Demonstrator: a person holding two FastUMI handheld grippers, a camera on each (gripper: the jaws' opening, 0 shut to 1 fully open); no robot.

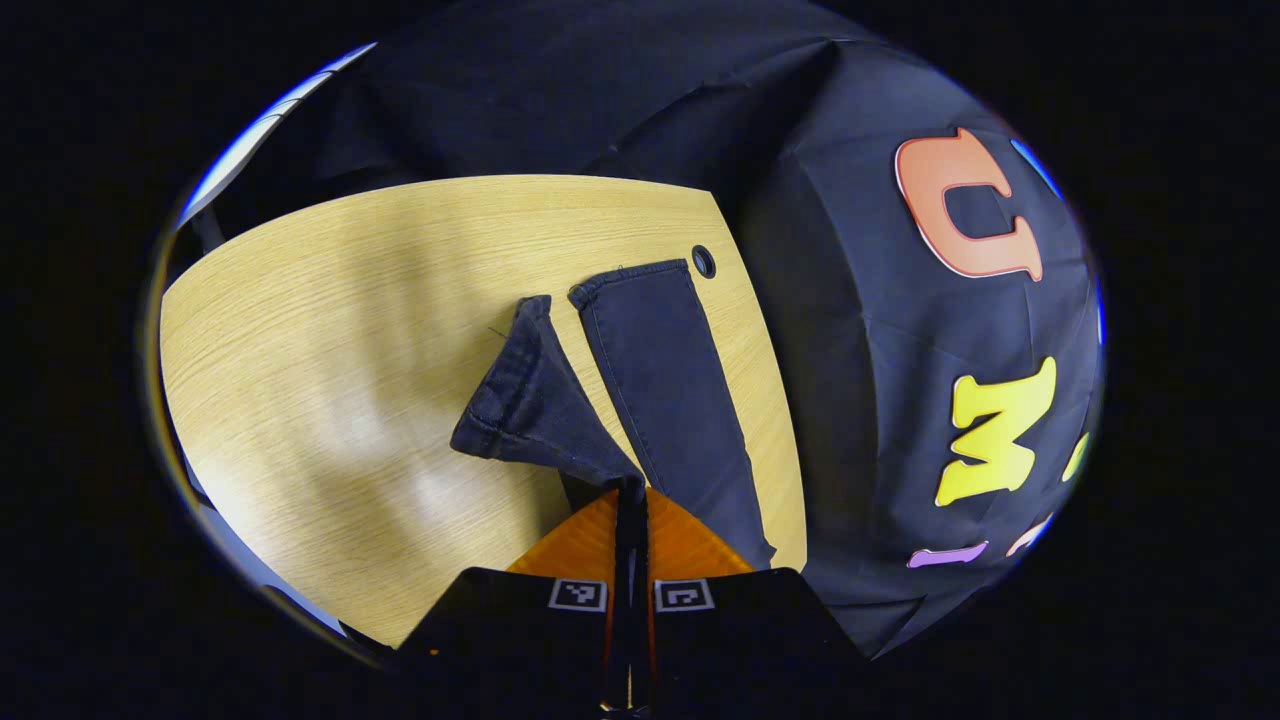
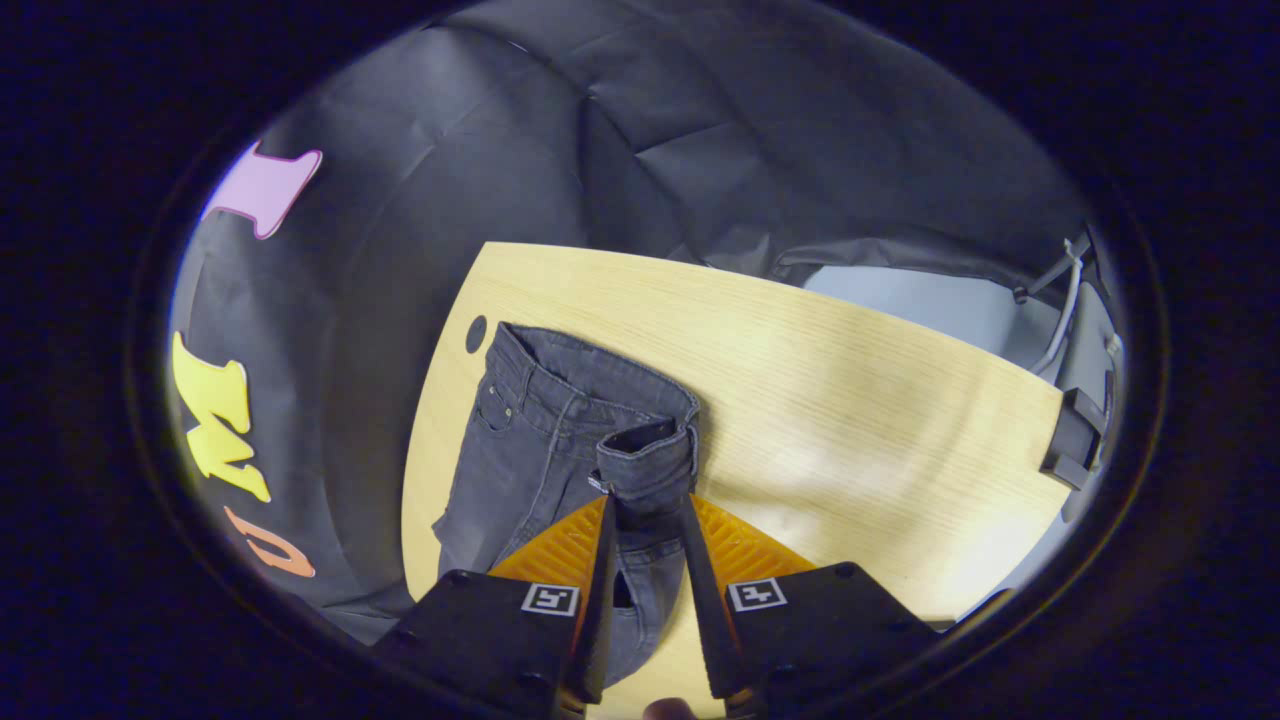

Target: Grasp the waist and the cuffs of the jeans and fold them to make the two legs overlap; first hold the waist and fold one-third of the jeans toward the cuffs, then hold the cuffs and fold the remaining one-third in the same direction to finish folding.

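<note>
Folding legs together: left gripper (image 1: 630, 497) pinched tight on cuff (image 1: 530, 400), right gripper (image 2: 648, 510) clamped on waist (image 2: 645, 455). Jeans (image 2: 540, 450) on table (image 2: 850, 400), beside grommet hole (image 2: 476, 333). Tip: lift both ends evenly, line up seams.

Count: one pair of jeans (image 2: 540, 440), one counter (image 2: 850, 400).
Two legs and two cuffs, frame centre, left gripper view; one round counter hole (image 1: 703, 261); two hand-held grippers.
</note>
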